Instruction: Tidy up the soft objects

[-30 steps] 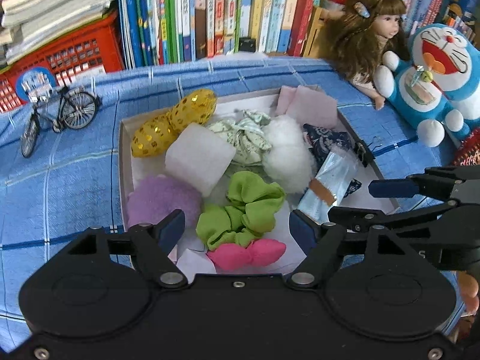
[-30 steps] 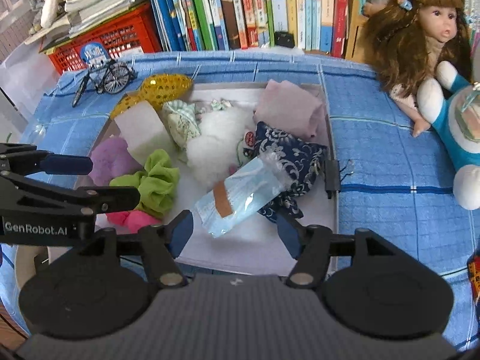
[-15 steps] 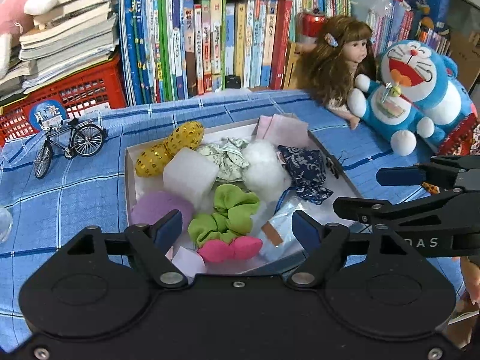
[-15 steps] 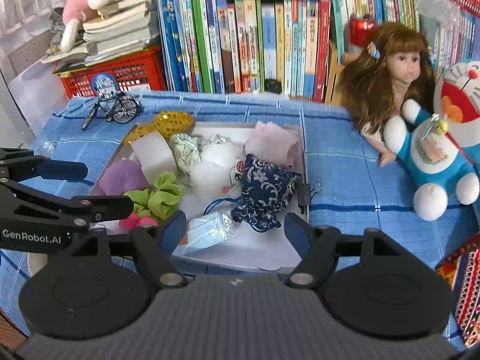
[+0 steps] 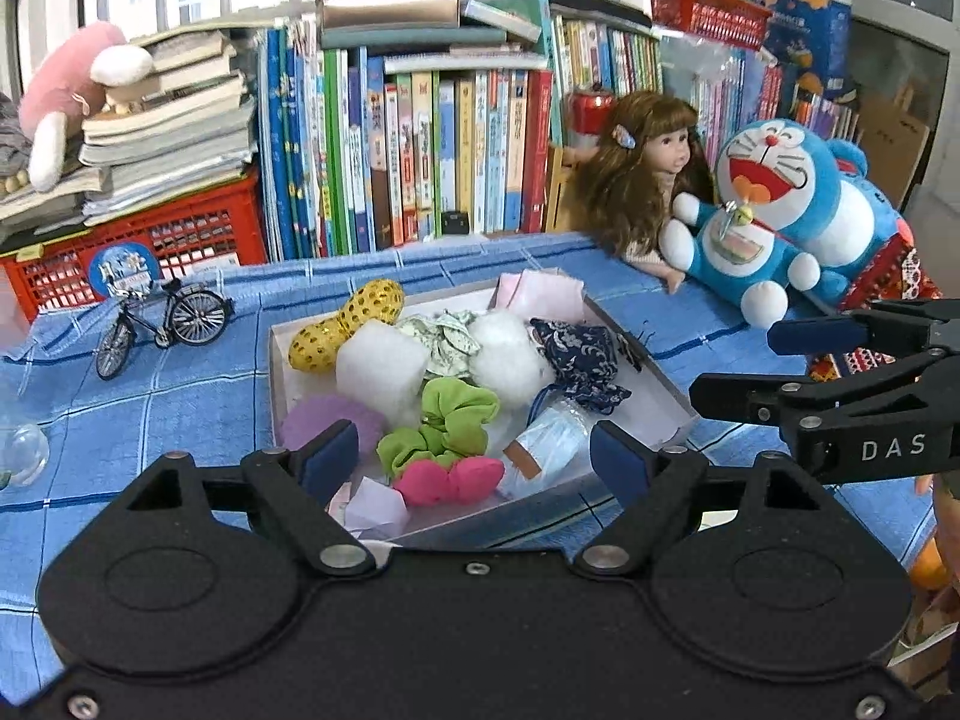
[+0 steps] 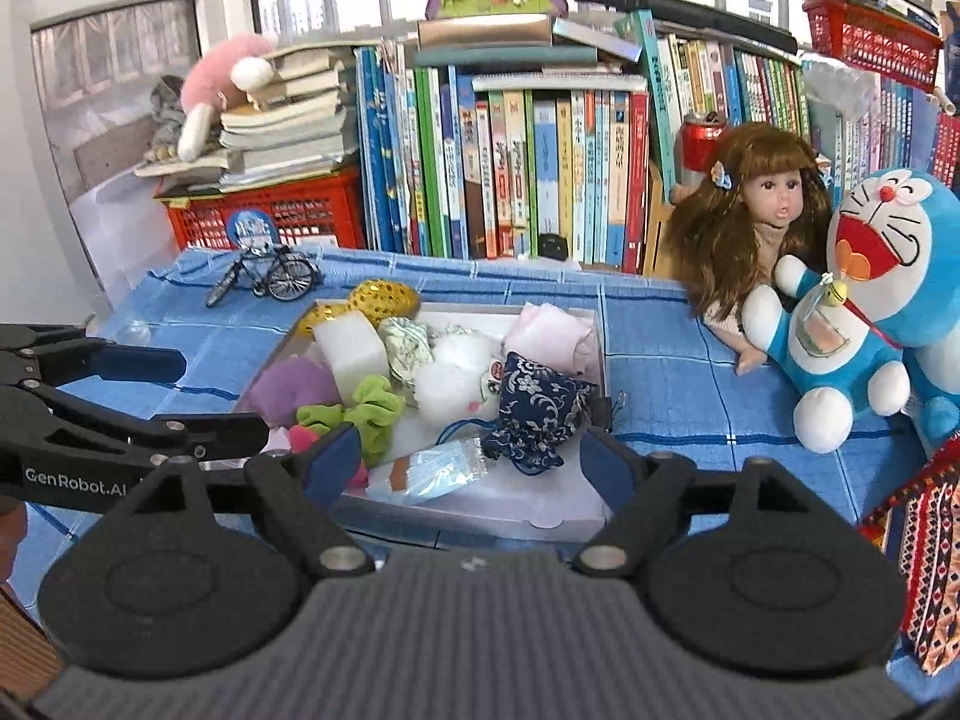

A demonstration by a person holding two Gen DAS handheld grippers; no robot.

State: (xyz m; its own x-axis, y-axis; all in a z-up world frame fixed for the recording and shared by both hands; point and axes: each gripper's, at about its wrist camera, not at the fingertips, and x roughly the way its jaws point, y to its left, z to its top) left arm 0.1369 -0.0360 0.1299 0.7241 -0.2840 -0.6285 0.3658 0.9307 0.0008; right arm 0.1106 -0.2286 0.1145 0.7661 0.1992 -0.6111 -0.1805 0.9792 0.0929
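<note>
A shallow white tray (image 5: 654, 384) (image 6: 480, 516) on the blue cloth holds several soft things: a green scrunchie (image 5: 456, 414) (image 6: 366, 408), a pink bow (image 5: 447, 480), a purple pompom (image 5: 330, 423) (image 6: 294, 387), a white foam block (image 5: 381, 369) (image 6: 351, 351), a white fluffy ball (image 5: 507, 357) (image 6: 447, 375), a navy floral pouch (image 5: 579, 363) (image 6: 534, 414), a bagged mask (image 5: 549, 444) (image 6: 435, 471), a gold sequin piece (image 5: 348, 324) (image 6: 375, 300) and a pink cloth (image 5: 543, 294) (image 6: 555, 330). My left gripper (image 5: 474, 459) and right gripper (image 6: 471, 459) hover above the tray's near edge, jaws opening, nothing between them.
A doll (image 5: 645, 174) (image 6: 759, 216) and a blue plush cat (image 5: 774, 210) (image 6: 864, 300) sit at the right. A toy bicycle (image 5: 162, 324) (image 6: 267, 276) stands at the left before a red crate (image 5: 150, 240). Books (image 5: 420, 150) line the back. A clear glass ball (image 5: 21, 453) lies far left.
Both grippers have pulled back and up from the tray, so more of the shelf shows. Their jaws have widened. The bagged mask now lies free in the tray.
</note>
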